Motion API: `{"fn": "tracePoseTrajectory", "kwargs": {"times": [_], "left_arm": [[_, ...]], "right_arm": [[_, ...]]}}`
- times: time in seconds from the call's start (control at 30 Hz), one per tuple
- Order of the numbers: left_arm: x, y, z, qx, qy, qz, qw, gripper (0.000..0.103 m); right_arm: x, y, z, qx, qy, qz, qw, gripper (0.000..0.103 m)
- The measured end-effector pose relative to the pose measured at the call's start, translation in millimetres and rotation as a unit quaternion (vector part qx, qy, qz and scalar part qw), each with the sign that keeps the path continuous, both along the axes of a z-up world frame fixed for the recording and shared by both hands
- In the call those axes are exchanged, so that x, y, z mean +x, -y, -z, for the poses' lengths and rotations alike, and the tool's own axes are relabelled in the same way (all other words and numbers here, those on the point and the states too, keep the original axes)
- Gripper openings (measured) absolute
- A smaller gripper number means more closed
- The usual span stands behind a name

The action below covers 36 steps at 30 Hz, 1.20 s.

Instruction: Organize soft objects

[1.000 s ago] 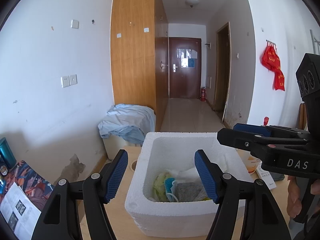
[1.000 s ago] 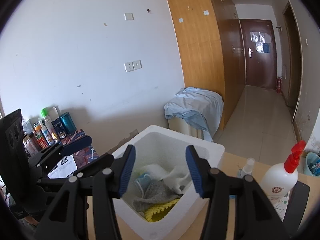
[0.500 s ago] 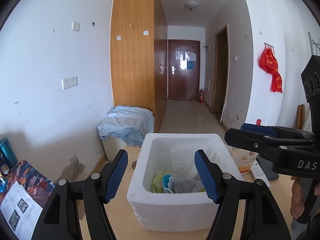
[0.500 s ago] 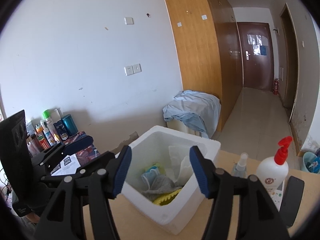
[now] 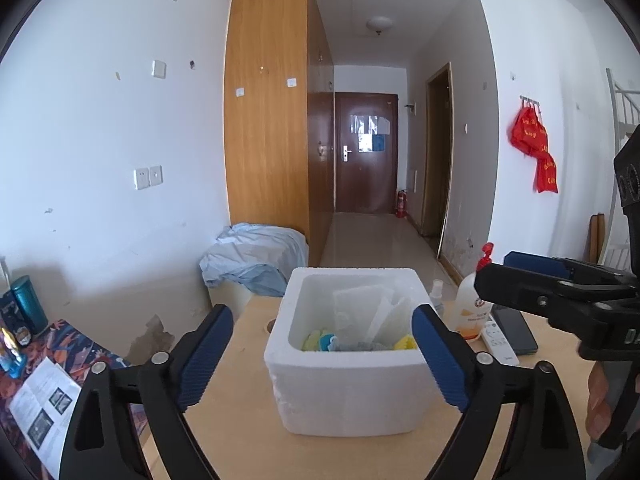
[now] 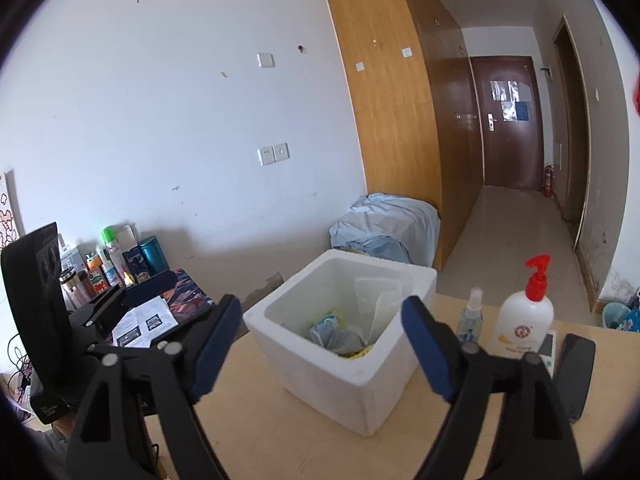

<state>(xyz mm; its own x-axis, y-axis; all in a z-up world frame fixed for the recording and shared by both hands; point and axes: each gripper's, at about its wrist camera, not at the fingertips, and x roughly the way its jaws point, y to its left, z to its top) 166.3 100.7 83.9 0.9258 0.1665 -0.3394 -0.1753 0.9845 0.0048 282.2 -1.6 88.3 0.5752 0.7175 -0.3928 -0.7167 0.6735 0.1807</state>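
Both tongs have drawn back from the foam box [image 5: 346, 384], their jaws just opening. Left tongs [image 5: 322, 356] and right tongs [image 6: 322, 346] stand spread, empty. Soft items [image 6: 338, 336] lie inside the box on the desk [image 6: 280, 432].

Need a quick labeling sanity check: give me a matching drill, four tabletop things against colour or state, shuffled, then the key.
Things:
1. foam box
2. pump bottle
3. phone
4. left gripper

States:
A. white body, red pump top
B. black, lying flat on the table
C. white, open top, soft items inside
D. jaws wide apart, nothing between the pads

Pairs: 1-C, 2-A, 3-B, 4-D
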Motion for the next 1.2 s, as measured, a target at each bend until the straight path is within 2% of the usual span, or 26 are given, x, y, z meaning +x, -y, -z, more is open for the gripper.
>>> {"fn": "tracePoseTrajectory", "kwargs": {"times": [0.2,0.3,0.9,1.2], "left_arm": [[-19.3,14.2,-1.4,0.005,0.001,-0.001,1.0000,0.097],[-30.4,19.7,-4.5,0.004,0.007,-0.003,1.0000,0.101],[-101.1,56.5,-19.6,0.014,0.039,0.018,0.9990,0.102],[-128.9,82.6,-8.5,0.009,0.063,0.052,0.9966,0.102]], "right_arm": [[-20.1,13.5,-0.4,0.003,0.004,0.007,1.000,0.097],[-31.0,19.4,-2.9,0.004,0.012,0.008,1.000,0.098],[-104.1,59.7,-13.6,0.015,0.049,0.034,0.998,0.098],[-137.3,86.8,-3.4,0.027,0.068,0.061,0.995,0.098]]}}
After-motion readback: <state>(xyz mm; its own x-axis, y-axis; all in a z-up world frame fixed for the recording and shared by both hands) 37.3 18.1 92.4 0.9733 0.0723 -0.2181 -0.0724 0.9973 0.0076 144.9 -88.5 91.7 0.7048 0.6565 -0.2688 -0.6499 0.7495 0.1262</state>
